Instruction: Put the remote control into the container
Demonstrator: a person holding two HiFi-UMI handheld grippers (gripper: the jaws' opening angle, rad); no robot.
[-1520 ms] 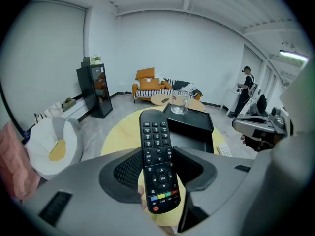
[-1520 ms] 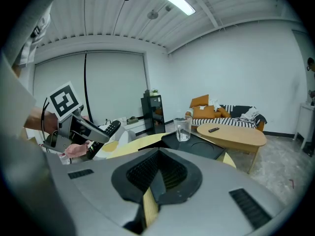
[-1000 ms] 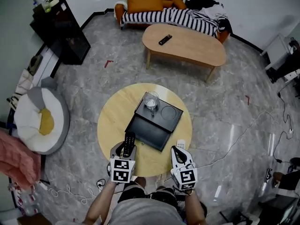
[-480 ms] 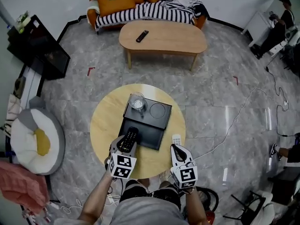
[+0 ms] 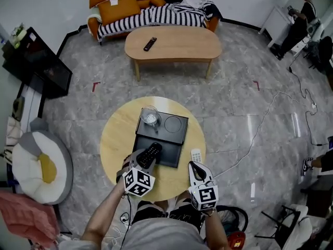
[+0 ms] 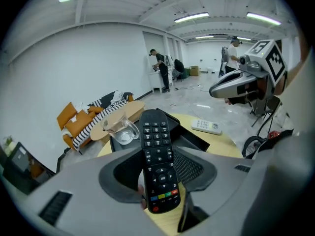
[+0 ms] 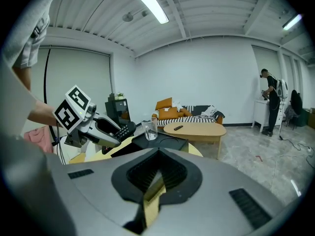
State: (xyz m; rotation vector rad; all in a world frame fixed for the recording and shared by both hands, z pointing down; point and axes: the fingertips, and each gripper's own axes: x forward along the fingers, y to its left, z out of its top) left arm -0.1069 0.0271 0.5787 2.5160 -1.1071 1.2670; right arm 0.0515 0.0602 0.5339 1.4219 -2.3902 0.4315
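The round wooden table (image 5: pixel 117 139) lies under both grippers, its near rim just behind the jaws, with bare floor all round. The black container (image 5: pixel 173 151) sits directly ahead of the left gripper (image 5: pixel 143 159). It has a low open tray nearest the jaws and a raised black section beyond. Its walls look shallow, so little lift should be needed to clear them.

The left jaws pinch the black remote control (image 6: pixel 158 161) across its narrow width, near its lower, coloured-button end. Most of its length sticks out ahead of the pads, over the tray's near edge. It is probably light and stiff, with a smooth plastic shell that could slip. A hold this far back may let the long front end swing or droop. A grip nearer the middle would likely sit steadier.

The right gripper (image 5: pixel 194 166) stands to the right of the left jaws, its own jaws pressed nearly together on nothing.

A glass cup (image 5: pixel 150 116) stands on the raised section, beyond the remote's tip, fragile and worth avoiding. A white remote (image 5: pixel 196 155) lies on the table just ahead of the right jaws, outside the container.
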